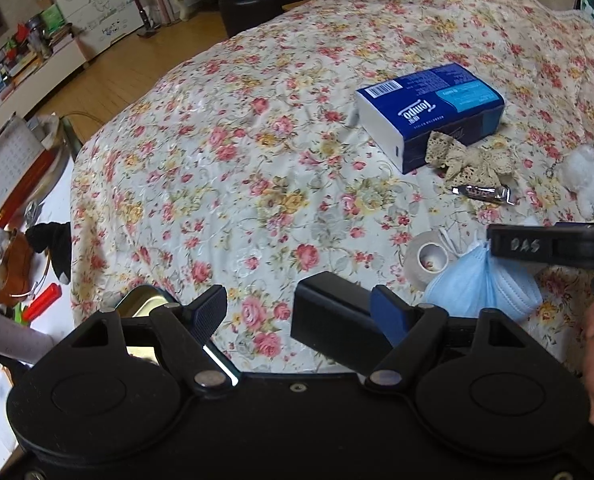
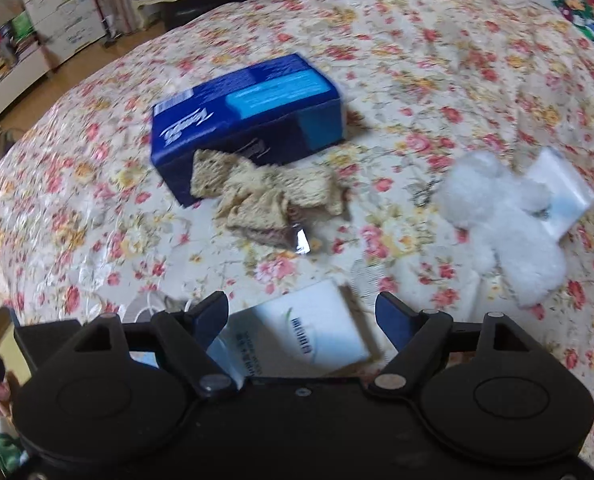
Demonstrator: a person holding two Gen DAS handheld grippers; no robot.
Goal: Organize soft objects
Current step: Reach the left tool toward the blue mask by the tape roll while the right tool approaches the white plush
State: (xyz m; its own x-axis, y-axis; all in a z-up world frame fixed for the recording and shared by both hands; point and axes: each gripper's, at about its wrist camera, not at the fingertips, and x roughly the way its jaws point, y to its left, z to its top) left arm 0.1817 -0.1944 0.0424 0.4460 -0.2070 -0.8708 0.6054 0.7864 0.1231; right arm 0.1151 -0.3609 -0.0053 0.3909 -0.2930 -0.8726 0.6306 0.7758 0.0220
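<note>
Floral bedspread (image 2: 417, 60), fluffy white plush (image 2: 505, 232) (blurred), both tools (image 1: 299, 310) (image 2: 301, 316) open, empty.

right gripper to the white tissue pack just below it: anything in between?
Nothing visible. The right gripper is open with the white tissue pack directly under its fingertips. The lace bow and white plush toy lie farther off.

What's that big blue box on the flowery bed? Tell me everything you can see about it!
The big blue rectangular tissue pack looks like soft plastic wrap, dark blue with a lighter blue panel, white lettering and a white end carrying a barcode. It lies flat and closed on the floral bedspread, turned at an angle to the views. A beige lace bow leans against its near long side. No hand-held gripper touches it.
</note>
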